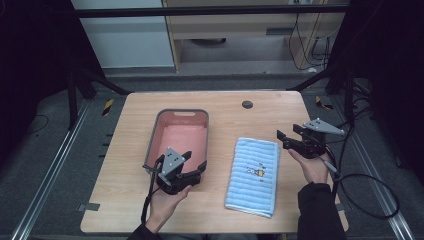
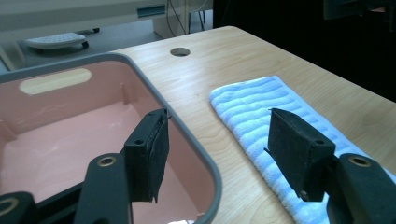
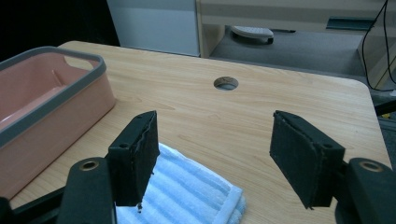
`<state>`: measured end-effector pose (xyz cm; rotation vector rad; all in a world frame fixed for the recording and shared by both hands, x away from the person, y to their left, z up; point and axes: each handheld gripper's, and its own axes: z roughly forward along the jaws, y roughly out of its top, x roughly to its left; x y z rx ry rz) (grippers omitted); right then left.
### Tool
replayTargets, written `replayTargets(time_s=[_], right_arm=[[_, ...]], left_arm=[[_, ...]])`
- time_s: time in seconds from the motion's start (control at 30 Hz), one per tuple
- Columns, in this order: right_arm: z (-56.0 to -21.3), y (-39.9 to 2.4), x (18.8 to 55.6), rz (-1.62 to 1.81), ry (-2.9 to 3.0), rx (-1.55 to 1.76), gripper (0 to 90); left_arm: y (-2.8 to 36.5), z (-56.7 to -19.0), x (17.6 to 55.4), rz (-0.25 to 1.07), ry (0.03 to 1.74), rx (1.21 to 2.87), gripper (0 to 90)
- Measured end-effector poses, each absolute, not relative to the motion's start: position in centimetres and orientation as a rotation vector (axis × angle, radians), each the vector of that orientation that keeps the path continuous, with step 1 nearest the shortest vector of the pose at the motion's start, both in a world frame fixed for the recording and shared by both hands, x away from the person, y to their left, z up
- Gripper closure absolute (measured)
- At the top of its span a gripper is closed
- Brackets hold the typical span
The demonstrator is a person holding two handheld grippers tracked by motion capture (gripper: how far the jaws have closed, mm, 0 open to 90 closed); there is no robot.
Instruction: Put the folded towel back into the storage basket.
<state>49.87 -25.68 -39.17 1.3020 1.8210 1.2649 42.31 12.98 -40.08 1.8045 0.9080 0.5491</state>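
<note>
- A folded blue towel lies flat in the lower centre-right of the high view, on the wooden table, with a small printed figure near its middle.
- A pink bin with a grey rim sits just left of the towel, apart from it; it looks bare inside, as far as can be seen.
- The left gripper hangs in the lower centre of the high view, over the bin's near end and right rim, with its jaws spread wide and nothing between them.
- In the left gripper view, one pad hangs over the bin's pink interior and the other over the towel's near long edge; neither touches anything.
- The right gripper hovers at the right of the high view, beside the towel's far right corner, also spread apart and empty.
- In the right gripper view, the towel's corner lies low in the frame, between and below the pads.
- Judged from this, the step in hand is the approach: both tools are poised beside the towel, with no grasp made.
- The next move likely calls for lowering each gripper onto a towel edge so that one pad slips under the layers, then closing.
- The folded layers may separate if only the top one is pinched.
</note>
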Motion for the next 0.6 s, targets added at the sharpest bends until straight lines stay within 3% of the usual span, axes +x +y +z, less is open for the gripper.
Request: replayTargets(time_s=[0.6], right_arm=[[-40.8,-25.9,50.4,1.236,1.838,1.307,36.3]], left_arm=[[9.9,-41.6,42.1,0.499,0.856,1.861,42.1]])
